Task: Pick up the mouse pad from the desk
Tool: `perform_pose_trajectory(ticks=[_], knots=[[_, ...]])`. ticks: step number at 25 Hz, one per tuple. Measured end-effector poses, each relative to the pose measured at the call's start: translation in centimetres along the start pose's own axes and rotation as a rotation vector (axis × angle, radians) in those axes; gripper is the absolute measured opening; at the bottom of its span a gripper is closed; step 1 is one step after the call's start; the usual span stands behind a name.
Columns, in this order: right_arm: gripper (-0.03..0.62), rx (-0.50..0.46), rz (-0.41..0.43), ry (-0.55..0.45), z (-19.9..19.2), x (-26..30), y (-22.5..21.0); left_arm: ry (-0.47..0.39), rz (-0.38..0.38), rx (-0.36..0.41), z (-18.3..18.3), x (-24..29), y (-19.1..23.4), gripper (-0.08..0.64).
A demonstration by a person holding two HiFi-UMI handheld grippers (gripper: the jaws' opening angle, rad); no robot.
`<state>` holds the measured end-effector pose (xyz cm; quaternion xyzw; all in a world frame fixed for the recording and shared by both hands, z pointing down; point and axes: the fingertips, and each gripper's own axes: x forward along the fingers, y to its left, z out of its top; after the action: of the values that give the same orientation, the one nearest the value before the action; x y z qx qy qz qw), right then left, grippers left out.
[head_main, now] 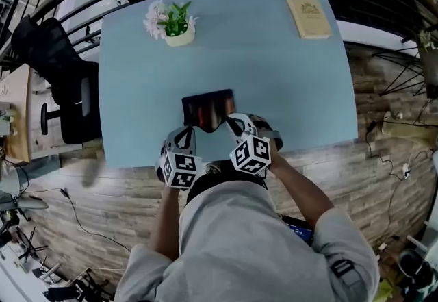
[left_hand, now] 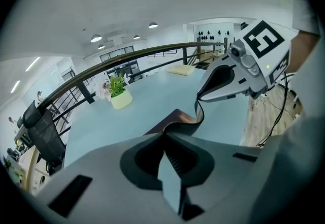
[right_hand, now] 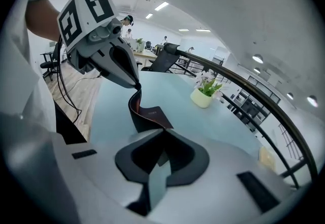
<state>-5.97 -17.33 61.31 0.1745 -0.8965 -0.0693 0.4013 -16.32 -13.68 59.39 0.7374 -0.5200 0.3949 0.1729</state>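
Head view looks down on a pale blue desk (head_main: 294, 88) that stands on a plank floor (head_main: 383, 177), with a black curved railing (left_hand: 127, 60) past the desk's far edge. A black office chair (head_main: 65, 74) stands off the desk's left side, clear of the top. The person's grey-sleeved arms reach over the desk's near edge. The mouse pad (head_main: 205, 107), dark and limp, sits near the middle of the desk's near edge; its near side is raised and bent into a wave, while its far part lies low over the desk top, and I cannot tell whether it touches there. A tan book (head_main: 308, 16) lies flat at the desk's far right corner, and a small potted plant (head_main: 174, 21) stands at the desk's far left, both well apart from the pad. The left gripper (head_main: 190, 129) is clenched on the pad's near left corner, and the right gripper (head_main: 230, 120) is clamped on its near right corner; in each gripper view the pad's edge runs straight into the closed jaws. Loose cables trail over the floor off the desk's right side.
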Motion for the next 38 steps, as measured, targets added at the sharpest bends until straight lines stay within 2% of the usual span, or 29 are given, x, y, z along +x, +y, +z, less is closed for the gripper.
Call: perform_pose_trajectory(ticks=[4, 8, 10, 17, 25, 38], knots=[[0.015, 0.022, 0.005, -0.039, 0.8, -0.2, -0.5, -0.02, 0.022, -0.031, 1.1, -0.3, 0.1, 0.025], [0.015, -0.058, -0.036, -0.057, 1.6, -0.5, -1.2, -0.05, 0.045, -0.058, 2.2, -0.6, 0.5, 0.025], [0.015, -0.065, -0.046, -0.064, 2.0, -0.5, -1.6, -0.062, 0.046, -0.063, 2.7, -0.6, 0.8, 0.025], [0.015, 0.016, -0.057, -0.061, 2.5, -0.5, -2.2, -0.101, 0.01, -0.051, 3.7, -0.4, 1.4, 0.025], [0.015, 0.097, -0.112, -0.061, 3.7, -1.2, -3.6, -0.151, -0.046, -0.036, 4.7, -1.0, 2.3, 0.025], [0.015, 0.097, -0.193, -0.098, 7.7, -2.7, -6.2, -0.264, -0.053, -0.072, 7.7, -2.5, 4.9, 0.025]])
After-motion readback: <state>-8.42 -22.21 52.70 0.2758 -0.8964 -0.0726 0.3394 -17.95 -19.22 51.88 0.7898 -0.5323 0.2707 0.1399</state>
